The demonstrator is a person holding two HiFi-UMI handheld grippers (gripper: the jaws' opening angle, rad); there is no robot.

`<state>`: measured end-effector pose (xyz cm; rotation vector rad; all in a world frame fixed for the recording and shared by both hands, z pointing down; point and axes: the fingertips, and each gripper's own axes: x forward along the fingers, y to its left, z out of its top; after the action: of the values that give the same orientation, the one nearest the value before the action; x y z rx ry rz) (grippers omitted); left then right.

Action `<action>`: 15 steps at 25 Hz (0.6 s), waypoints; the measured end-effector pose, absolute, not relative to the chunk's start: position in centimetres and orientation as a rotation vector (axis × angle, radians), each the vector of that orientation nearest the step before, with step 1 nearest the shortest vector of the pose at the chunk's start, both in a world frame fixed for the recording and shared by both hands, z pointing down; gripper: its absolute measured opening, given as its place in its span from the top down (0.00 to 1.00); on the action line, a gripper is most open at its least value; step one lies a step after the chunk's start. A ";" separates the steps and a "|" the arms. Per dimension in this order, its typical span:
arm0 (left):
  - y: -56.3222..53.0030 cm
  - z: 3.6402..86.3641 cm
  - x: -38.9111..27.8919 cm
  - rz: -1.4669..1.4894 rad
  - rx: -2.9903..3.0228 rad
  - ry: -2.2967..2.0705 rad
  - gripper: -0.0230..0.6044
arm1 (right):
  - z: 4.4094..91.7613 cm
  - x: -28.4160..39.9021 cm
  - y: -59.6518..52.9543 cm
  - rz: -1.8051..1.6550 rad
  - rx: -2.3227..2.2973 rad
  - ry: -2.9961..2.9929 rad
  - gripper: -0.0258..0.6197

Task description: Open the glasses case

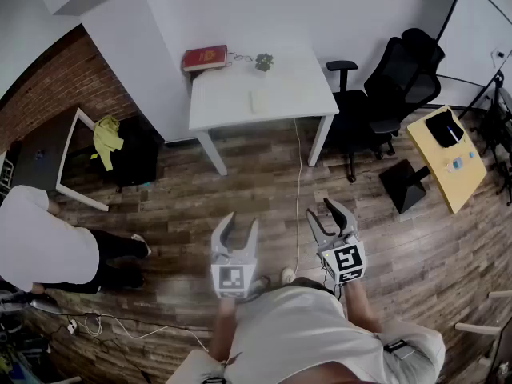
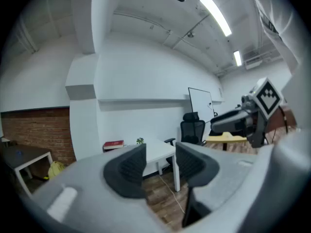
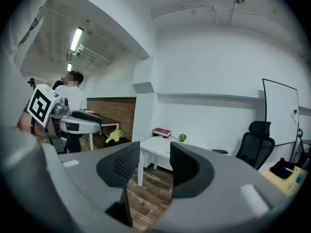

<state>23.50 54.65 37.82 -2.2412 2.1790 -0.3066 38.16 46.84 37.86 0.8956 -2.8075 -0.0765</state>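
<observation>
Both grippers are held over the wooden floor, well short of the white table (image 1: 240, 94). On the table's far edge lie a red flat case-like object (image 1: 205, 57), a small plant (image 1: 264, 61) and a pale flat thing (image 1: 276, 100); I cannot tell which is the glasses case. My left gripper (image 1: 240, 224) is open, with only floor between its jaws. My right gripper (image 1: 323, 213) is also open and holds nothing. The left gripper view shows its own jaws (image 2: 160, 165) apart, framing the table (image 2: 158, 152), and the red object (image 2: 113, 143). The right gripper's jaws (image 3: 151, 166) frame the same table (image 3: 158, 147).
A black office chair (image 1: 396, 82) stands right of the table, and a yellow side table (image 1: 448, 154) further right. A white cable (image 1: 298, 182) runs over the floor. At the left are a dark table (image 1: 48, 154), a yellow cloth (image 1: 106, 134) and a person (image 1: 40, 238).
</observation>
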 end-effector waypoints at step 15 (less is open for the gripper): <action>50.8 37.3 24.4 -0.286 -2.186 2.208 0.66 | 38.5 37.4 42.6 -0.011 0.803 -2.865 0.64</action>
<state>24.42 50.76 37.33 -2.1860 2.2079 -0.2858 37.35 42.56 38.46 0.8026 -2.8653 -0.0109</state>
